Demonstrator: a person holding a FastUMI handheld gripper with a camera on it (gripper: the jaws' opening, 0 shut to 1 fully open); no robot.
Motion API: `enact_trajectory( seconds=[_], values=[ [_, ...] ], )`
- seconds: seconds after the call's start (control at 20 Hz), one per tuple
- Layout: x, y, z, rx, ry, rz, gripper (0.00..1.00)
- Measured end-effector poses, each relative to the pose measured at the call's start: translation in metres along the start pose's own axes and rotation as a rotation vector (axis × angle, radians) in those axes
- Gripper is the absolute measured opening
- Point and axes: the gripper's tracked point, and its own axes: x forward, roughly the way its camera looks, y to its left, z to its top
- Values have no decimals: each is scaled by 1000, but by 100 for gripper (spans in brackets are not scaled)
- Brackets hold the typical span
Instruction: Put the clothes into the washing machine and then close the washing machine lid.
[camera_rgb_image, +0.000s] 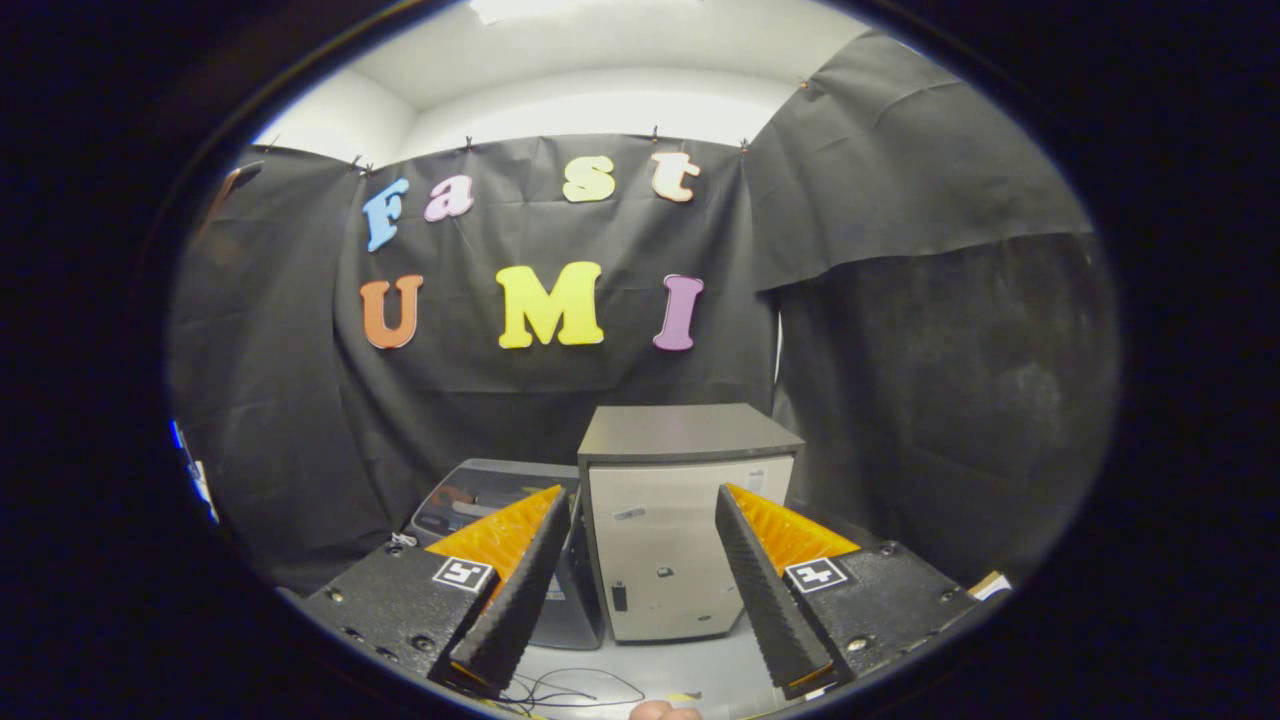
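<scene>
Black cloth hangs all around your booth, and above it you can see a strip of pale wall and ceiling with a bright light. Below that, a light-coloured tabletop (690, 665) runs out ahead of your gripper (640, 515), and a few thin dark wires (570, 688) lie loose on it close to you, between the bases of the two fingers. Your fingers (515, 590) are spread wide apart, with their ribbed black pads facing each other and orange backing behind them, and they hold nothing. Straight ahead, framed in the gap between the fingers and beyond their tips, stands a boxy appliance with a dark flat top and a pale front panel, which looks to be the washing machine (668, 540); from here its top lies flat and looks closed, though you cannot tell how the lid is hinged. Just beside it, on your left and partly hidden behind the left finger, sits a lower dark device with a sloped grey top (490, 490); what it is cannot be made out. At the far right edge of the table, past the right finger's base, a small tan corner of something (990, 583) pokes into sight. Low at the very front, a fingertip-like pinkish shape (662, 711) shows, too little to identify.
</scene>
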Motion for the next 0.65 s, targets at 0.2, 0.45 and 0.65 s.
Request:
enact_trajectory(
  seconds=[0.2,0.45,0.65],
  values=[
    [0,0,1,0,-3,7,92],
    [0,-1,2,-11,-7,20,91],
    [-1,-2,2,-14,-5,27,91]
  ],
)
